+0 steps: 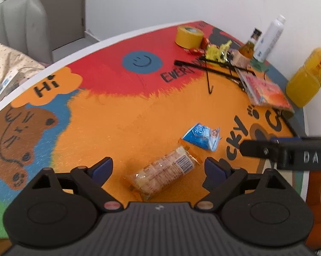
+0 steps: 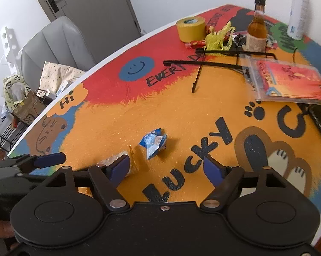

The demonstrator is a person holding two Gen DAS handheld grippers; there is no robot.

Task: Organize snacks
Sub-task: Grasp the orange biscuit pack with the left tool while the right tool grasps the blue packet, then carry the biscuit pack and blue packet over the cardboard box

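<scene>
1. The left gripper hangs over the orange part of the painted table mat, jaws spread wide; the clear-wrapped cracker pack lies on the mat between the fingers, and neither pad touches it.
2. The blue snack packet lies just beyond the cracker pack, nearly touching its far end.
3. The right gripper has its jaws apart, with nothing pinched; only the mat's "LUCKY" lettering shows between them.
4. From the right wrist view, the blue snack packet sits just ahead of the fingers.
5. Far back stand a yellow tape roll, a small amber bottle and an orange juice bottle.
</scene>
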